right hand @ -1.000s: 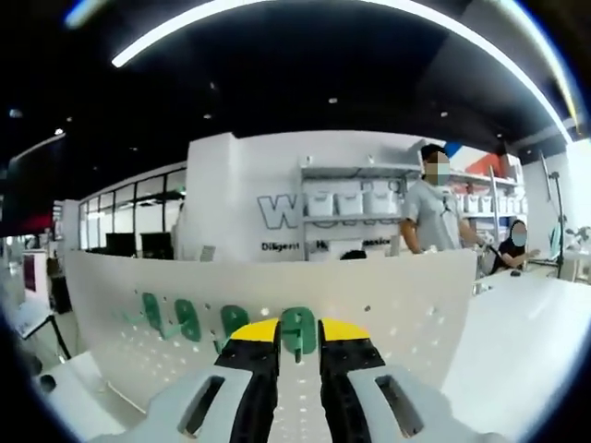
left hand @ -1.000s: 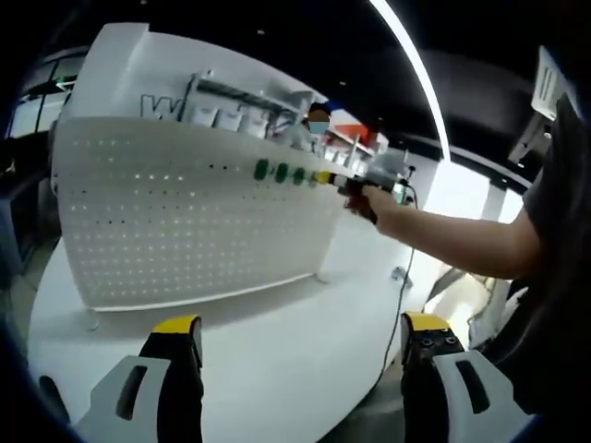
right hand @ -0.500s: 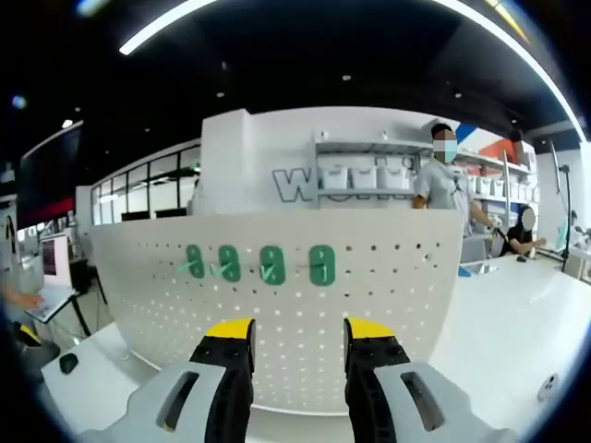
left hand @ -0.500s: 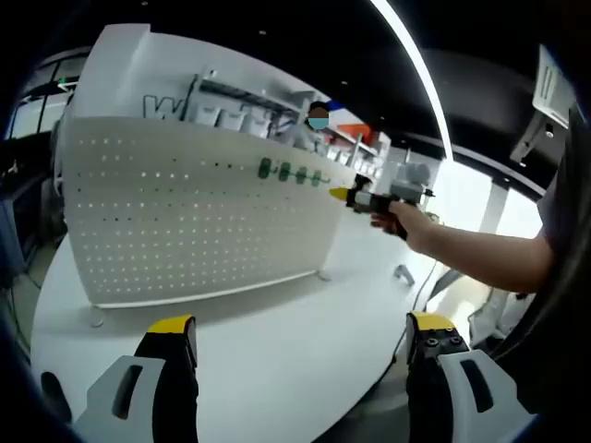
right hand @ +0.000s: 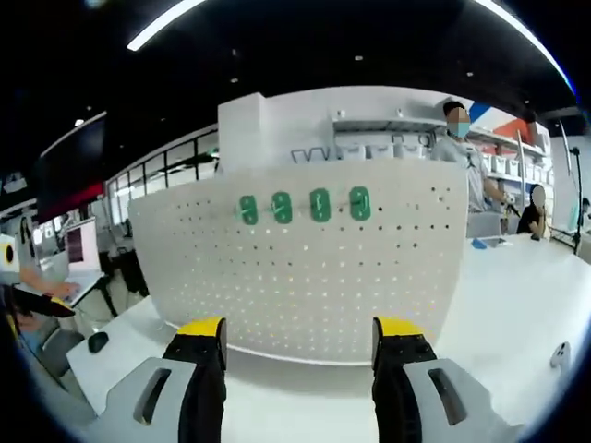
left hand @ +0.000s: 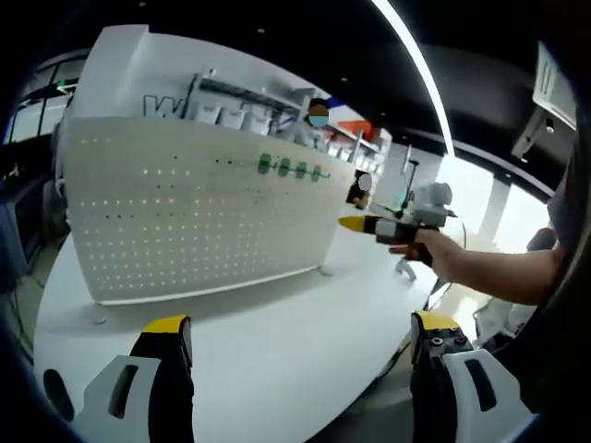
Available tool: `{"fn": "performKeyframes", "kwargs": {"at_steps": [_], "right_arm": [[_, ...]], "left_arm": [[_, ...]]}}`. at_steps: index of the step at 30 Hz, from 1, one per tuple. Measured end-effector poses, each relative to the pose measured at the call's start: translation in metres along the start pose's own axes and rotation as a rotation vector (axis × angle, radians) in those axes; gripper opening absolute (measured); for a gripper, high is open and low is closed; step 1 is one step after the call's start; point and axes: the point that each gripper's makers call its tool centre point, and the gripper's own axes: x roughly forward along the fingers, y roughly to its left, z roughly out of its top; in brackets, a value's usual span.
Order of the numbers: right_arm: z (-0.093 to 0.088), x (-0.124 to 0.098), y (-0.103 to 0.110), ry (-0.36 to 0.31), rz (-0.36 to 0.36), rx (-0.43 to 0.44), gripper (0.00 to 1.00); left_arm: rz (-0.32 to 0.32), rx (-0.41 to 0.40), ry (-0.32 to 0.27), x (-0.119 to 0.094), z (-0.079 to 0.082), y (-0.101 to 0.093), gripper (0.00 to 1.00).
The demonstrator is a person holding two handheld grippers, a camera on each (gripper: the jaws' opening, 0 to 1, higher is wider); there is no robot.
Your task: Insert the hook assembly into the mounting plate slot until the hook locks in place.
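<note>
A white perforated mounting plate (right hand: pixel 314 268) stands upright on the white table (right hand: pixel 517 305). Several green hooks (right hand: pixel 319 204) sit in a row along its upper part; the rightmost one (right hand: pixel 360 202) hangs free of any gripper. My right gripper (right hand: pixel 300 332) is open and empty, well back from the plate. In the left gripper view the plate (left hand: pixel 185 212) stands at an angle with the green hooks (left hand: pixel 291 168) near its top right. A hand holds the right gripper (left hand: pixel 354 223) off the plate's right end. My left gripper (left hand: pixel 300 330) is open and empty above the table.
The round table's edge (left hand: pixel 369 369) runs just past my left jaws. A person (right hand: pixel 459 161) stands behind the plate by wall shelves. A computer mouse (right hand: pixel 97 341) lies at the table's left, and a small object (right hand: pixel 557 353) at its right.
My right gripper went from nearly shut around the rightmost green hook to open, and drew back from the plate, leaving the hook on it. The left gripper barely moved.
</note>
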Motion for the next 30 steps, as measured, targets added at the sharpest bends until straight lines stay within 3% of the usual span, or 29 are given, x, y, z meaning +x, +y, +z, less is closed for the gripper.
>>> {"fn": "performKeyframes", "kwargs": {"at_steps": [6,9,15,30], "right_arm": [[-0.032,-0.021,0.021,0.051,0.020,0.044,0.75],[-0.045,-0.038,0.029,0.060,0.002,0.037,0.75],[-0.046,-0.061,0.040,-0.004,0.015,0.056,0.83],[-0.073,-0.083,0.054,0.039,0.050,0.056,0.99]], "left_arm": [[0.005,0.016,0.014,-0.001,-0.008,-0.001,1.00],[0.010,0.001,0.000,-0.002,-0.009,-0.001,1.00],[0.008,0.015,-0.009,-0.001,-0.011,-0.005,1.00],[-0.004,0.030,0.016,0.001,-0.022,-0.011,1.00]]}}
